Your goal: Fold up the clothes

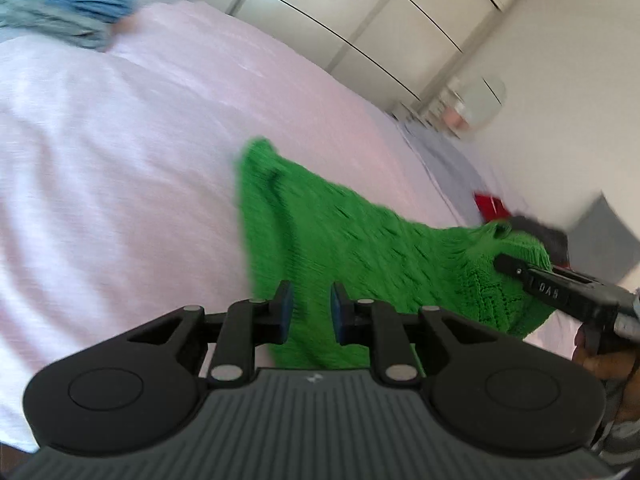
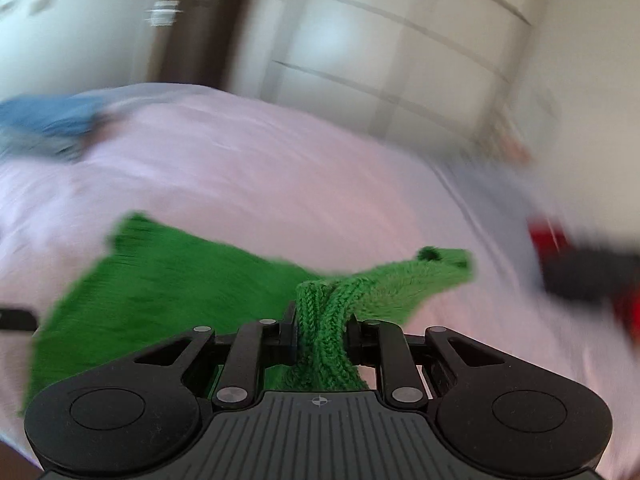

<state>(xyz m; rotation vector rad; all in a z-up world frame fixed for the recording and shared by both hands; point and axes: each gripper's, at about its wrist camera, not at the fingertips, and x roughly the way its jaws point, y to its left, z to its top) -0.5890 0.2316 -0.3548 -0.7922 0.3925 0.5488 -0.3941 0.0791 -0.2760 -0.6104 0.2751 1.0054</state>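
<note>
A: Where is the green knitted garment (image 1: 340,248) lying?

B: It is lying on a bed with a pale pink sheet (image 1: 120,168), stretching from about the middle of the sheet toward the near edge. Part of it is being lifted off the sheet on the right side.

A: What is the right gripper (image 2: 320,334) doing?

B: It is clenching a bunched fold of the garment (image 2: 180,280). In the right wrist view the twisted knit is filling the whole gap between the two fingers. In the left wrist view the same gripper (image 1: 505,263) is reaching in from the right, with its tip pressing into the cloth, and part of a hand (image 1: 604,364) is showing behind it.

A: And the left gripper (image 1: 311,312)?

B: It is hovering over the near part of the garment with its fingers spread apart and nothing between them. Whether the blue pads (image 1: 286,308) are touching the knit is too blurred to tell.

A: What else is showing?

B: A heap of blue clothes (image 1: 68,4) is lying at the far left corner of the bed. White wardrobe doors (image 1: 380,28) are standing behind the bed. Something red (image 1: 490,206) and something dark are lying at the bed's right edge, too blurred to name. Both views are smeared by motion blur.
</note>
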